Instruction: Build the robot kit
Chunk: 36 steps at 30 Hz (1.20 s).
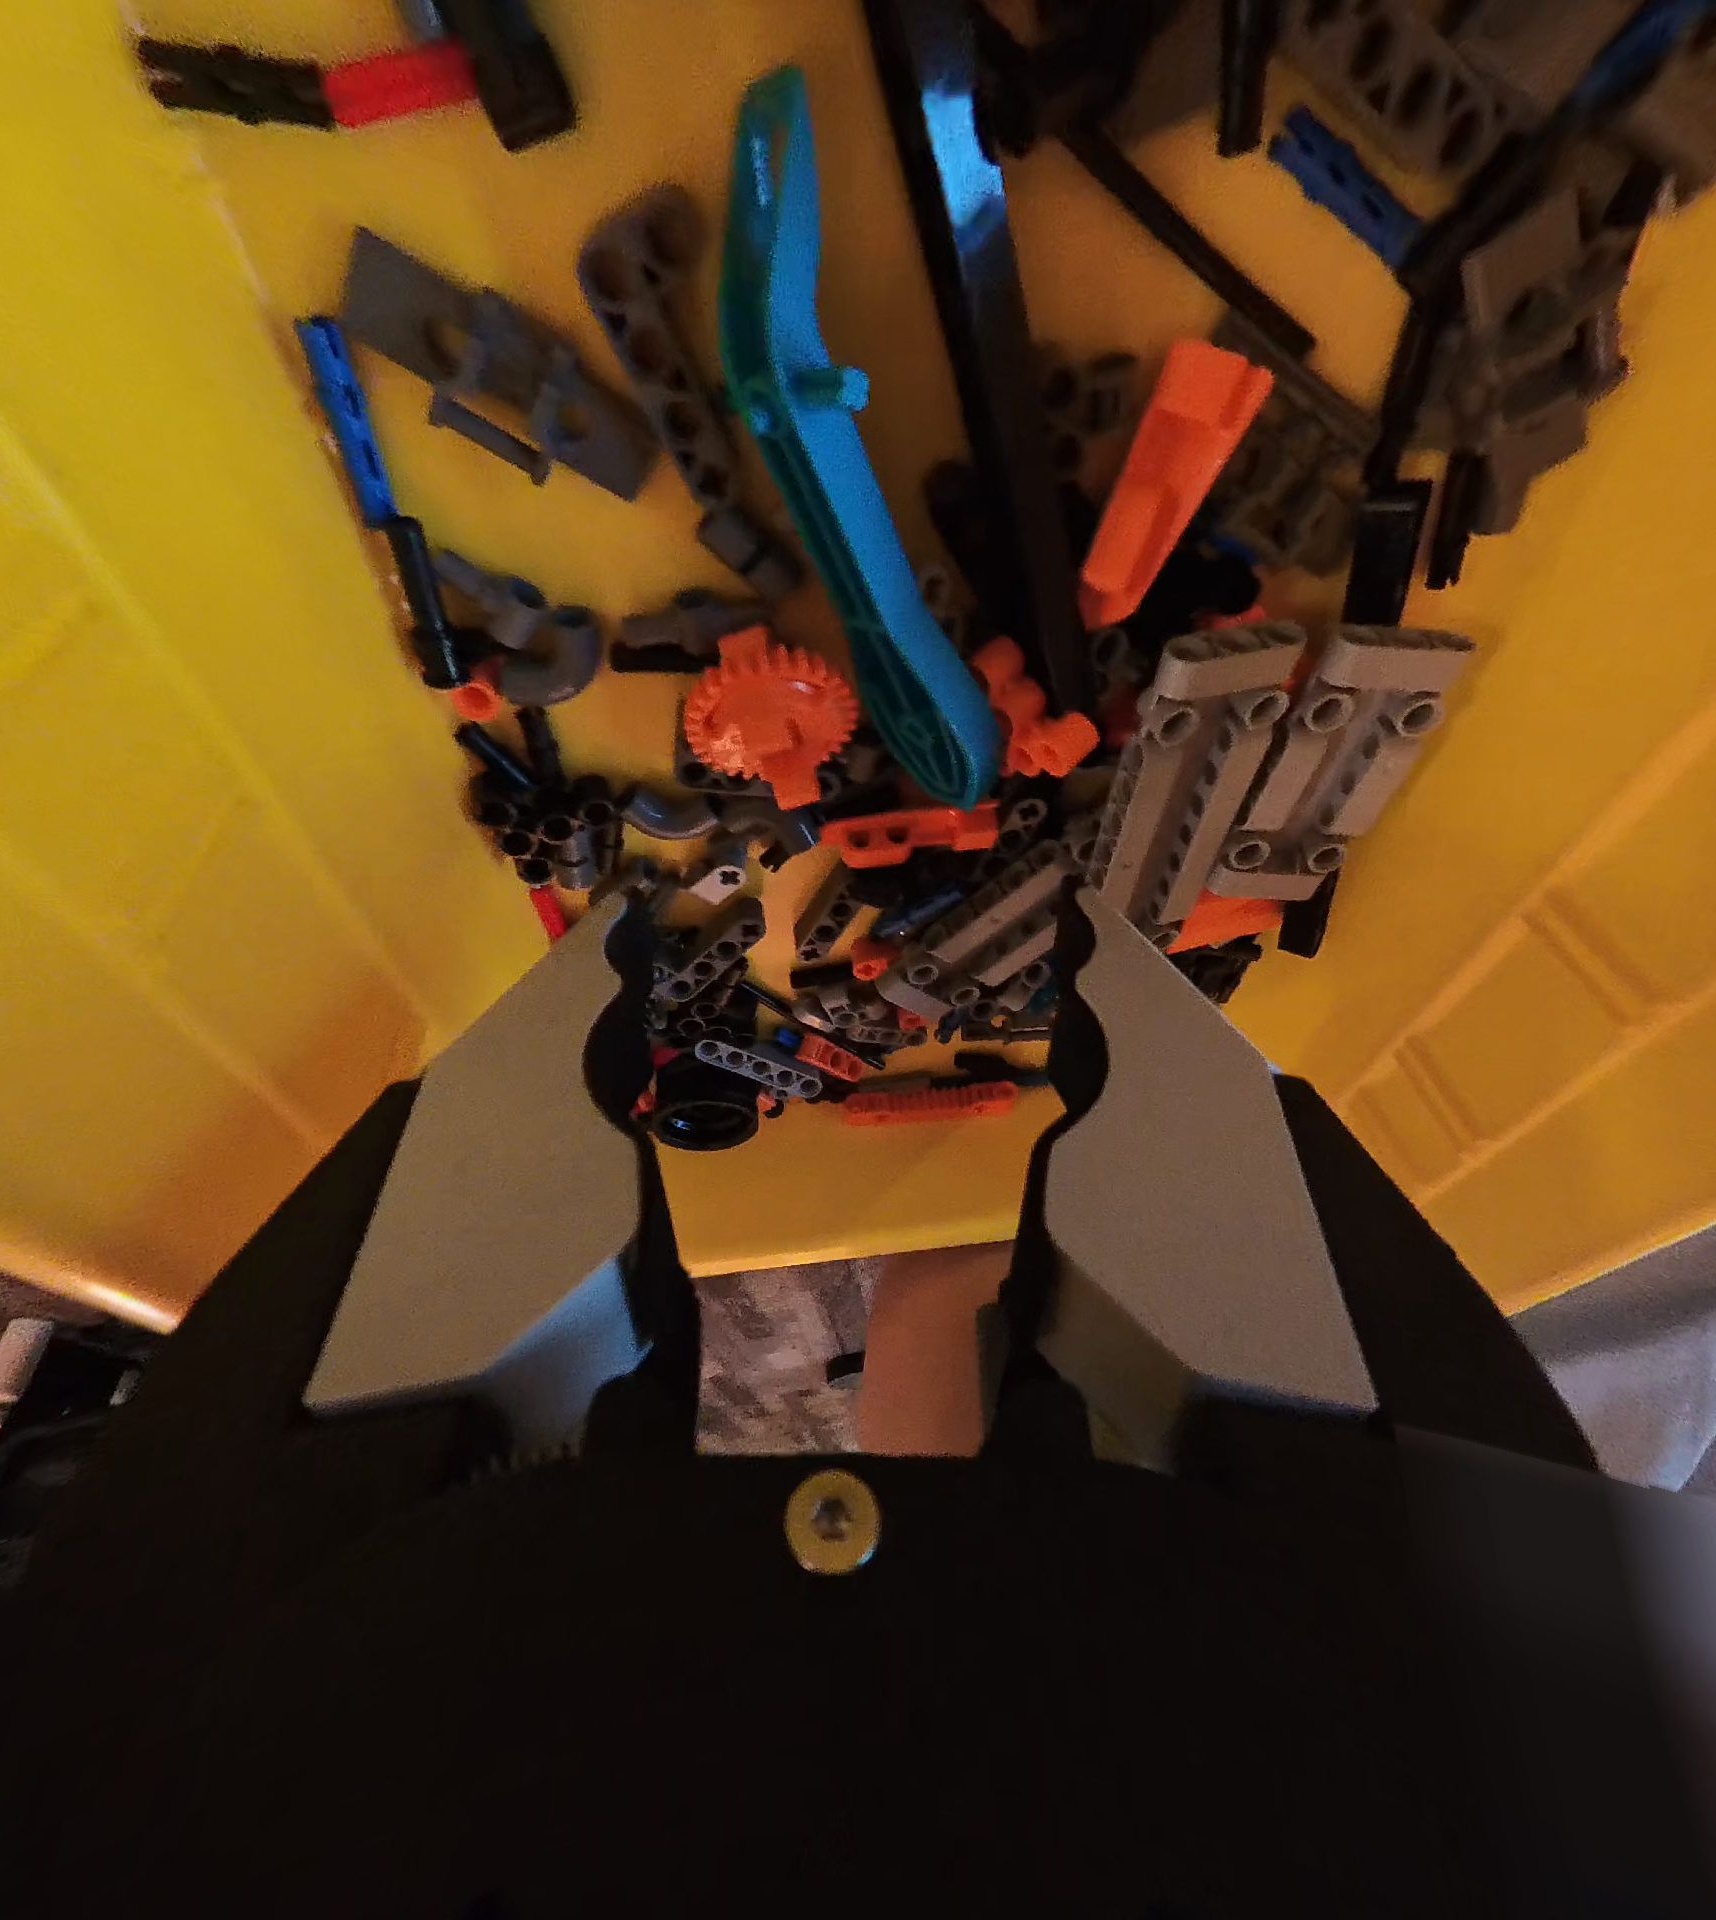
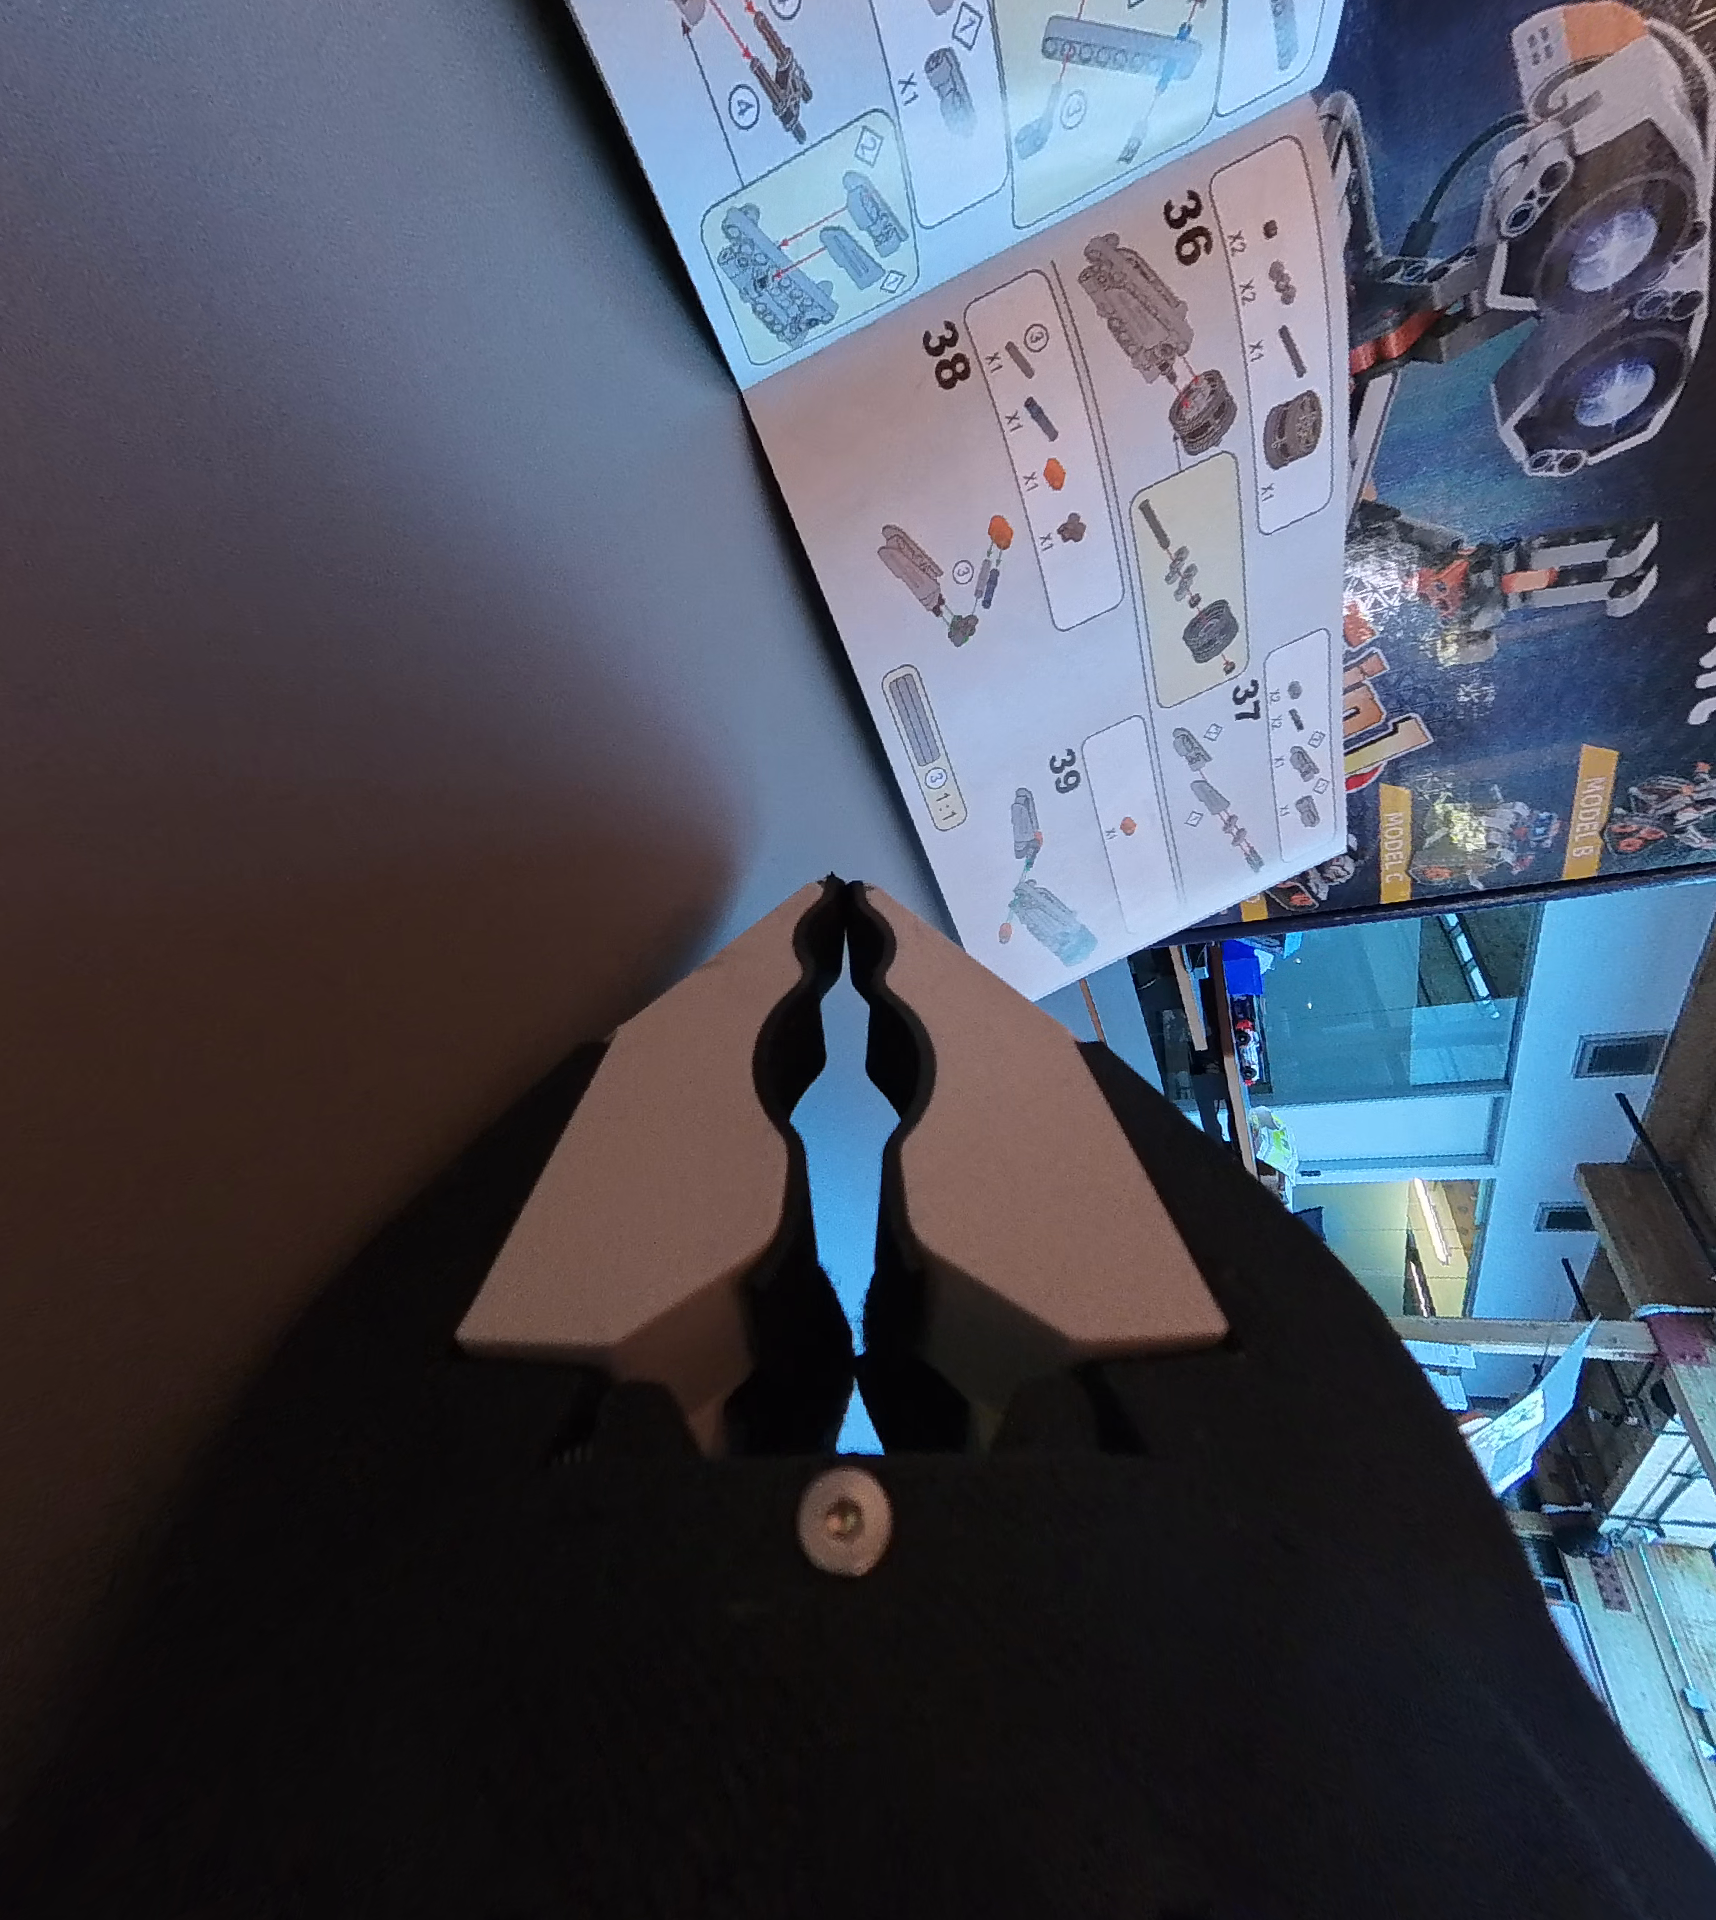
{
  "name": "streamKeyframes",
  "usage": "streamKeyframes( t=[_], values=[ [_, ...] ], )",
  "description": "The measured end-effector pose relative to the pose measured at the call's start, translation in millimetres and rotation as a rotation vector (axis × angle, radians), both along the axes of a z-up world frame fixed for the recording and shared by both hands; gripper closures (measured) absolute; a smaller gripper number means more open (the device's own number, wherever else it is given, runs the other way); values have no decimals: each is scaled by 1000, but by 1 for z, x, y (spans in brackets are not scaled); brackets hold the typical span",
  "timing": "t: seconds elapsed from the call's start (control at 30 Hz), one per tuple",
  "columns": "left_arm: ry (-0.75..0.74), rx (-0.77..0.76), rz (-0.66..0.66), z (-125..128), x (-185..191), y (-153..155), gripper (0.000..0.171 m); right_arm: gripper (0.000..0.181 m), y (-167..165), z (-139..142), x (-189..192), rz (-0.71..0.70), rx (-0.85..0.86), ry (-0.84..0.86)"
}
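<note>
Our left claw (image 1: 849, 925) hangs spread wide over a yellow bin (image 1: 158, 727), holding nothing, its grey wedge fingers (image 1: 521, 1091) lined with wavy black pads. Between and just beyond the tips lies a heap of small plastic building pieces: grey studded beams (image 1: 979, 935), a black wheel (image 1: 703, 1117) half hidden behind the left finger, and a ribbed orange rack (image 1: 927, 1101). Farther in we see an orange toothed gear (image 1: 766, 717), a long teal curved blade (image 1: 833, 468) lying across the heap, an orange panel (image 1: 1171, 478), a pale grey block of joined beams (image 1: 1259, 769), a flat grey plate (image 1: 490, 364) and a thin blue beam (image 1: 350, 421). The far end of the bin is blurred and cut off, so the dark pieces there are hard to make out. The bin walls are smooth, glossy plastic with shallow moulded ridges. Our right claw (image 2: 843, 883) is pressed together at the tips, with only the wavy gaps lower down showing light; we see nothing pinched in it. It points along a plain grey worktop (image 2: 314, 520), whose left part is blurred. An open booklet (image 2: 1041, 499) with printed assembly drawings leans against a dark printed box (image 2: 1560, 468); both are cut off at the frame edge.
</note>
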<state>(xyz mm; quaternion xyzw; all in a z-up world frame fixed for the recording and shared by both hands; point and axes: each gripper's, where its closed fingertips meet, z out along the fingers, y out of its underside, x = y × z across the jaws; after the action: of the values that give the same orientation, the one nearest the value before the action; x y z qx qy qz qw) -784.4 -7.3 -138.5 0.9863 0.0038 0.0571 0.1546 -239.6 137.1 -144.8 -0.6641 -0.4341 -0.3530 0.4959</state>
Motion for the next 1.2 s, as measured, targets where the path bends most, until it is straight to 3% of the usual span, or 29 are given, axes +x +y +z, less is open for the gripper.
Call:
streamKeyframes(
  t=[0.23,0.47,0.6,0.67,1.0,1.2],
  values=[
    [-74,87,-106,8,24,17,99,181,0,0,0,0,0,0],
    [-107,112,-117,10,34,25,106,181,0,0,0,0,0,0],
    [-139,144,-97,16,37,27,105,181,0,0,0,0,0,0],
    [-176,170,-74,23,40,28,95,181,0,0,0,1,0,0],
    [-332,475,6,71,37,60,95,181,0,0,0,1,1,0],
    [-275,477,39,56,22,78,91,181,0,0,0,1,1,0]
  ],
)
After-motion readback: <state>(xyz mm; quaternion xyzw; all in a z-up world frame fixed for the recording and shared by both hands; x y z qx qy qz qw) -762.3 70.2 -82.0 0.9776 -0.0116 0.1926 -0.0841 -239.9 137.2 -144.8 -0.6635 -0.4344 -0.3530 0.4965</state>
